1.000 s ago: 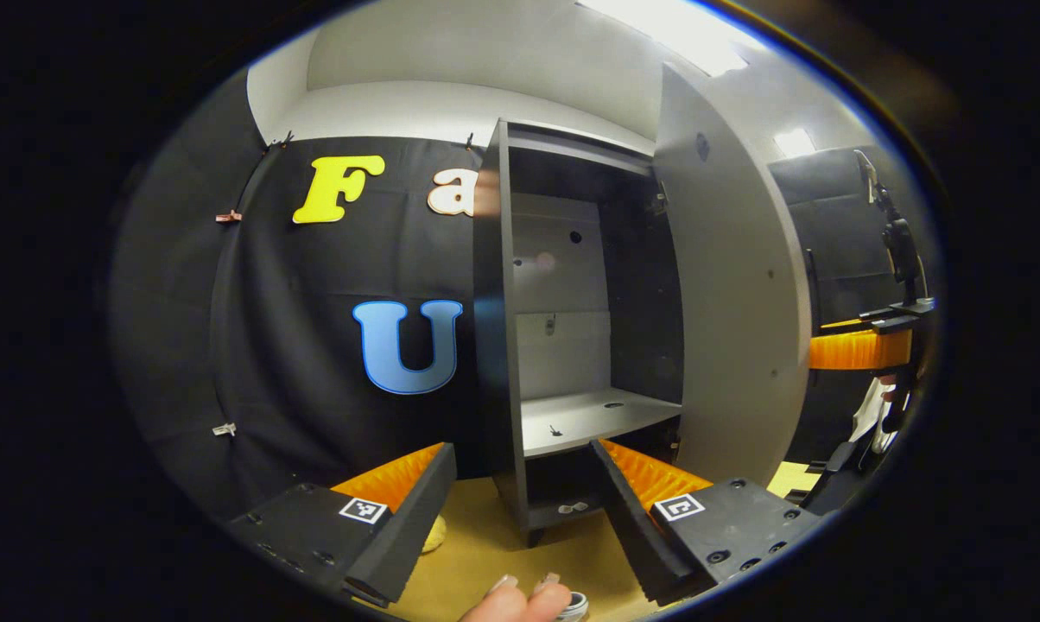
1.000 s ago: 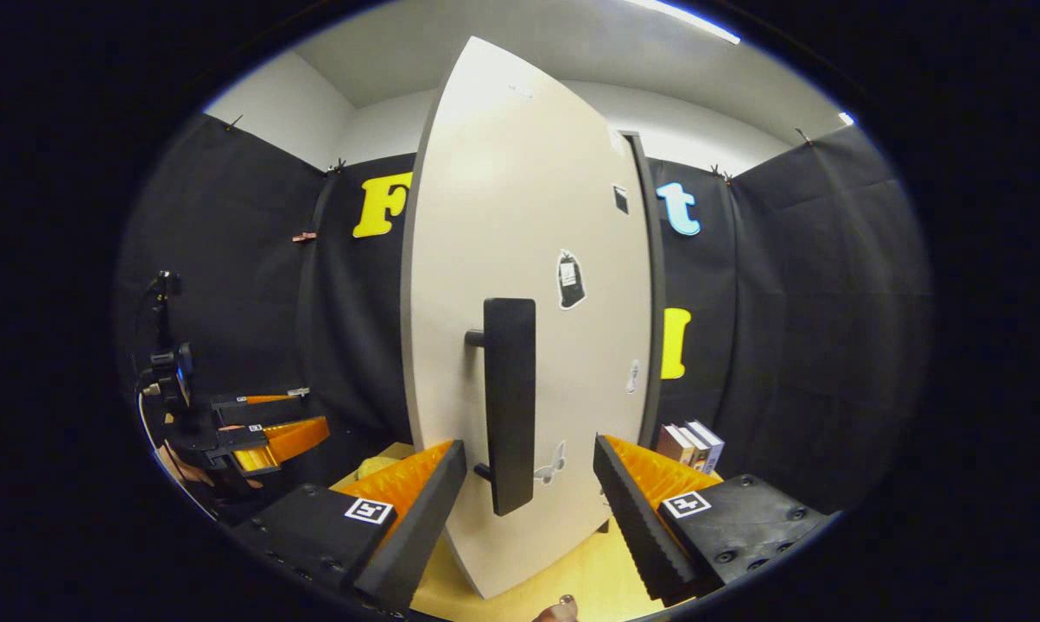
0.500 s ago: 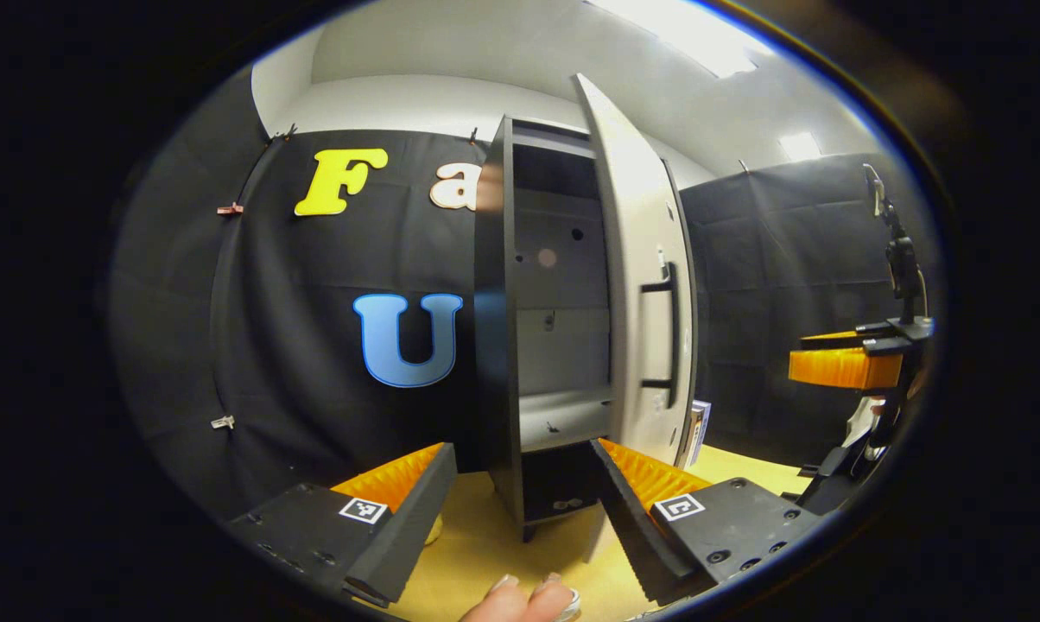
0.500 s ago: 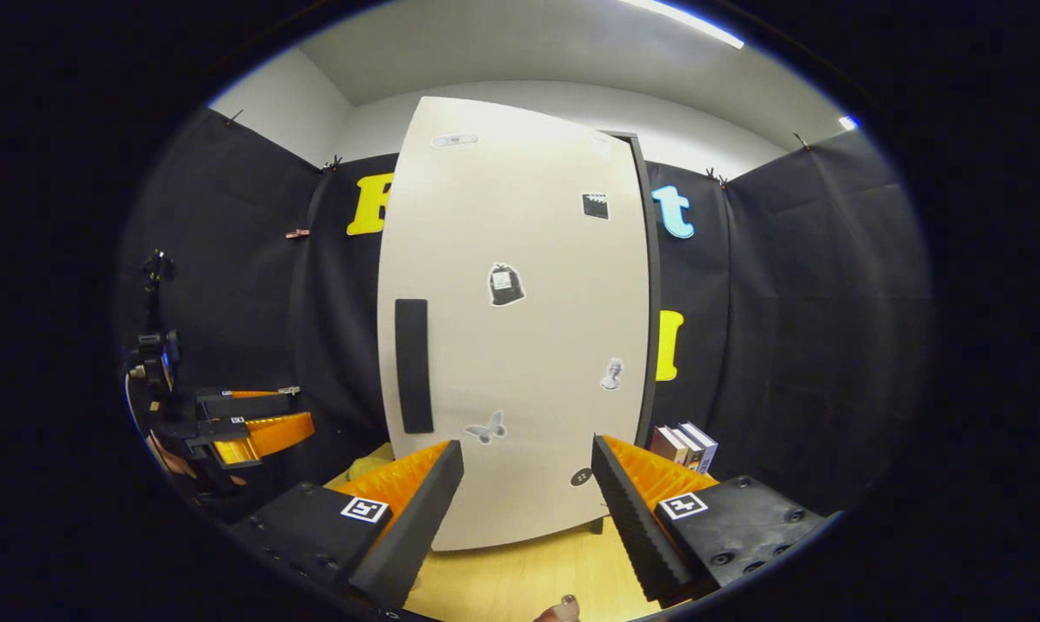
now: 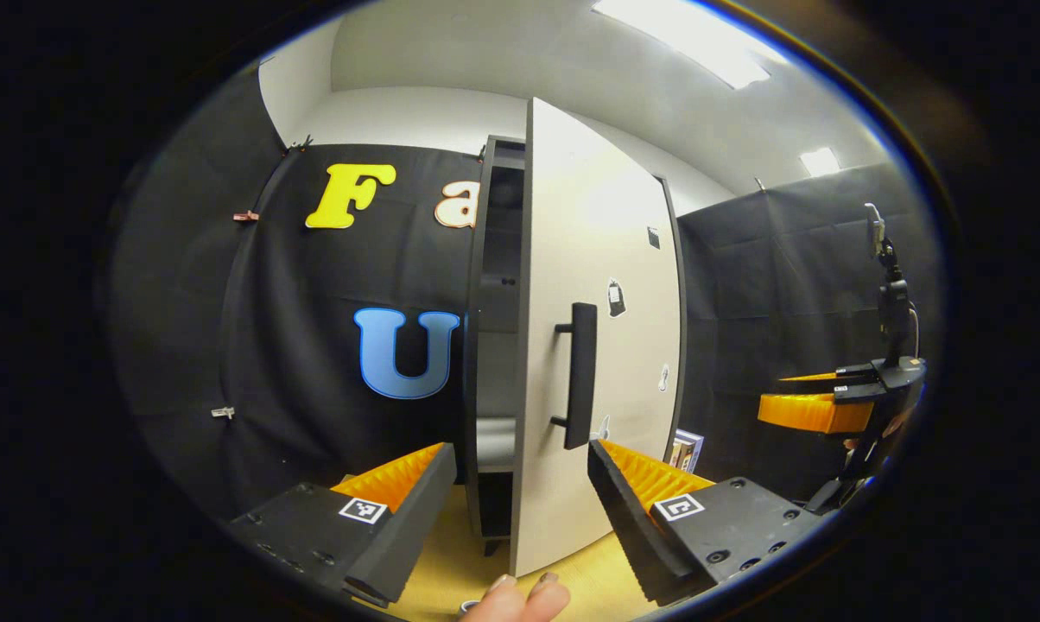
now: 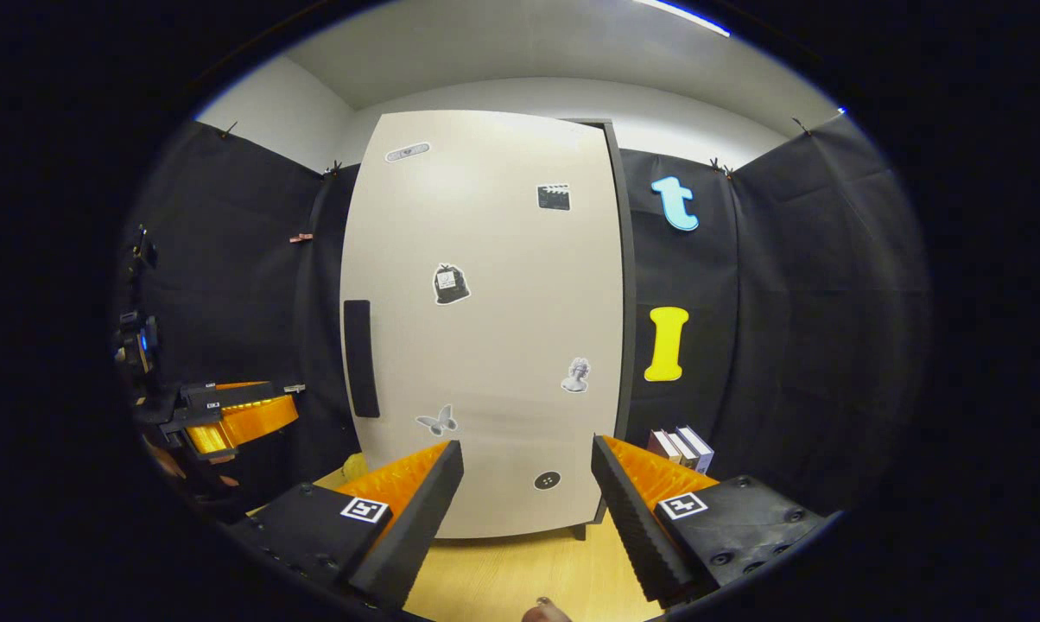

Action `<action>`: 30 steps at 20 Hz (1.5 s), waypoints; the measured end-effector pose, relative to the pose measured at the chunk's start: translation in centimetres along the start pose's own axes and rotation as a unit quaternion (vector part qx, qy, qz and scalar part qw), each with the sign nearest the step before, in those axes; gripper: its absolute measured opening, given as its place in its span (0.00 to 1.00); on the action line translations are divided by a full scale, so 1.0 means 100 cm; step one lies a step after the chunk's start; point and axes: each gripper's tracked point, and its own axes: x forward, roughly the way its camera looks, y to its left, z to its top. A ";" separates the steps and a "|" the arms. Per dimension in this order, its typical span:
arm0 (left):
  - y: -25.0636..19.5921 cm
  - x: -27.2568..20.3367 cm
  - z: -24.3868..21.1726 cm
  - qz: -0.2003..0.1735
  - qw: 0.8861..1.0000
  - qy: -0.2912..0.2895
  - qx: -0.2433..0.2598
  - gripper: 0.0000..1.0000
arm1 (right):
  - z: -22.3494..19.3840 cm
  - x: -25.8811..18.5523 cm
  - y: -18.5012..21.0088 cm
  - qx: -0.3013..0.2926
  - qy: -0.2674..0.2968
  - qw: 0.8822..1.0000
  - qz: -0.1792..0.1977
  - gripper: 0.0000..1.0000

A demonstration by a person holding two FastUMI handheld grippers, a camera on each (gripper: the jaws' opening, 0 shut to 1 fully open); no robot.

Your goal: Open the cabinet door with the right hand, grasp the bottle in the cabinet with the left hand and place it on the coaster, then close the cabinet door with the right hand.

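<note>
The tall cabinet's pale door [image 5: 611,285] stands a narrow crack ajar, with a dark slit of interior [image 5: 494,345] left of its edge. Its black bar handle [image 5: 580,376] faces me. My left gripper [image 5: 520,449] is open and holds nothing, low in front of that edge. In the right gripper view the stickered door [image 6: 485,285] faces me almost flat, handle [image 6: 360,358] at its left. My right gripper [image 6: 526,442] is open, clear of the door and holding nothing. Each gripper also appears to the side of the other's view: the right gripper [image 5: 818,408] and the left gripper [image 6: 239,415].
The cabinet stands on a wooden tabletop [image 6: 520,570]. A few books [image 6: 680,445] stand upright just right of the cabinet. A person's fingertips [image 5: 520,596] show at the bottom of the left gripper view. Black cloth walls close in the booth.
The door has swung from wide open to nearly closed. The right gripper has come off the handle and drawn back. The left gripper has stayed about where it was.
</note>
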 end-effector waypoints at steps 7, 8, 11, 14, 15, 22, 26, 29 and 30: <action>-0.027 0.004 0.001 0.027 1.000 -0.007 0.003 0.96 | -0.008 0.005 -0.005 0.002 0.012 0.998 0.054 0.98; -0.031 0.005 0.001 0.023 1.000 -0.007 0.002 0.96 | -0.008 0.005 -0.004 0.002 0.013 0.998 0.058 0.98; -0.033 0.009 -0.001 0.011 1.000 0.000 0.014 0.97 | -0.006 0.003 0.004 -0.008 0.007 0.998 0.062 0.98; -0.028 0.013 -0.001 0.004 1.000 0.003 0.026 0.96 | -0.004 0.002 0.011 -0.009 0.001 0.998 0.056 0.95; -0.030 0.015 -0.001 -0.001 1.000 0.003 0.026 0.97 | -0.004 0.003 0.013 -0.008 0.001 0.999 0.052 0.95; -0.032 0.019 0.005 -0.031 0.998 -0.004 0.050 0.96 | 0.003 0.003 0.012 -0.011 -0.013 1.000 0.015 0.96; -0.034 0.020 0.004 -0.041 0.998 -0.002 0.046 0.96 | 0.002 0.000 0.014 -0.022 -0.014 1.000 0.001 0.96; -0.033 0.021 0.004 -0.041 0.998 0.000 0.047 0.96 | 0.000 -0.002 0.019 -0.027 -0.012 1.000 0.002 0.96; -0.032 0.020 0.005 -0.041 0.998 0.000 0.046 0.96 | -0.002 -0.003 0.020 -0.028 -0.009 1.000 0.002 0.96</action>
